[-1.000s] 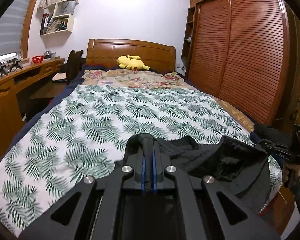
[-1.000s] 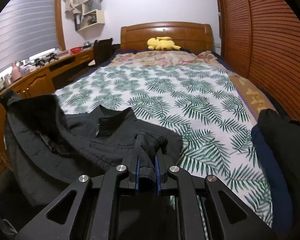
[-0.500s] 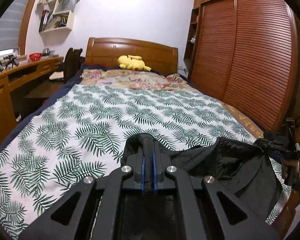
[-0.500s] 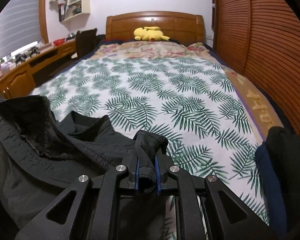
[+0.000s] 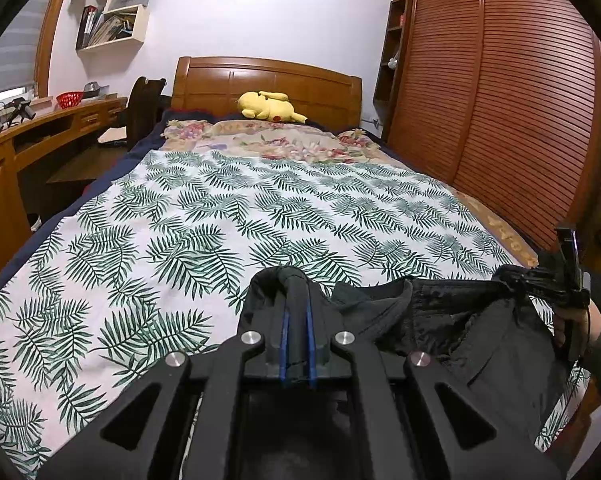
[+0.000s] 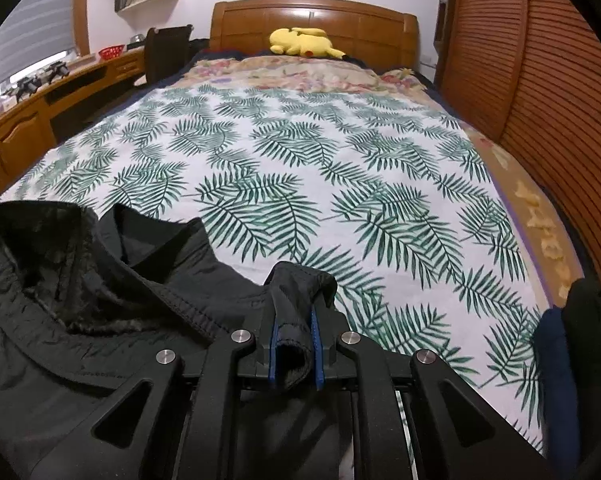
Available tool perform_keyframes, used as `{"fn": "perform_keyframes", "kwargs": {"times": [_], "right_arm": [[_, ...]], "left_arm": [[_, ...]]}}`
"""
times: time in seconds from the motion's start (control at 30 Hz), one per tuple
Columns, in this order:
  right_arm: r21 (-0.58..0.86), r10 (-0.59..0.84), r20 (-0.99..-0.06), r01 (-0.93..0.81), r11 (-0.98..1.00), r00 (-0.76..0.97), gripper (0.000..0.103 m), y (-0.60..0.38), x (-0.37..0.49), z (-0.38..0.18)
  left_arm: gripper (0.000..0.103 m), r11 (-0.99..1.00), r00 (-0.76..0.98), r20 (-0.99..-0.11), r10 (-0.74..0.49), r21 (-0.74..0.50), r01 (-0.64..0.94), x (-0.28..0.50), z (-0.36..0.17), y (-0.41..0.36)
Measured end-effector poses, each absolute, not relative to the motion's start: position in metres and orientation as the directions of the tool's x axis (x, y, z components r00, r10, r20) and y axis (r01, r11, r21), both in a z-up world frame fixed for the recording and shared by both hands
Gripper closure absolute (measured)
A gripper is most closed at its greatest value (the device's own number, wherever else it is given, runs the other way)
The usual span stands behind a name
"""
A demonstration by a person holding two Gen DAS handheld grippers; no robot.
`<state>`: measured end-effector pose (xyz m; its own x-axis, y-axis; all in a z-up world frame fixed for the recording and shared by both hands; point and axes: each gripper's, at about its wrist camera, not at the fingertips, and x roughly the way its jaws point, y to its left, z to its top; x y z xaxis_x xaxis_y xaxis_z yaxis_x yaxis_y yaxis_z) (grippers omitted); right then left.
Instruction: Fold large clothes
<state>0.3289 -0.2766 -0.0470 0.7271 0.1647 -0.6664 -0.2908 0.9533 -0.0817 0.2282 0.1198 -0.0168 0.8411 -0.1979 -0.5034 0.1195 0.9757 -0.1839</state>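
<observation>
At the foot of the bed, above its palm-leaf coverlet, a black jacket hangs stretched between two tools. Left tool: blue-lined pads pressed together on a bunched fold of the jacket's edge, pinching it; the fabric wraps over the fingertips. Right tool: pads likewise clamped on a rolled, stitched hem of the jacket, the cloth filling the gap between them. From the left wrist view the right tool appears at the far right, held by a hand, with the garment sagging between the two grips just over the coverlet's near edge. From the right wrist view the collar and fuzzy lining lie open to the left, partly resting on the coverlet. Background: yellow plush toy against the wooden headboard; slatted wardrobe doors to the right; wooden desk and wall shelves to the left.
</observation>
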Motion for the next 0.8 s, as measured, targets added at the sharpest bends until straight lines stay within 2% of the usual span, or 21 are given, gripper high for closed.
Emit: {"fn": "perform_keyframes", "kwargs": {"times": [0.3, 0.53, 0.8], "right_arm": [[-0.105, 0.155, -0.642, -0.287, 0.952, 0.750, 0.093, -0.261, 0.349, -0.037], [-0.128, 0.128, -0.636, -0.268, 0.955, 0.761, 0.093, -0.250, 0.371, -0.035], [-0.149, 0.090, -0.659, -0.247, 0.957, 0.747, 0.092, -0.249, 0.381, -0.046]], "left_arm": [[0.093, 0.982, 0.829, -0.535, -0.164, -0.167, 0.086, 0.228, -0.016, 0.130], [0.084, 0.988, 0.834, -0.535, -0.137, -0.133, 0.077, 0.224, -0.016, 0.133], [0.083, 0.985, 0.842, -0.523, -0.131, -0.162, 0.053, 0.223, -0.015, 0.147]]}}
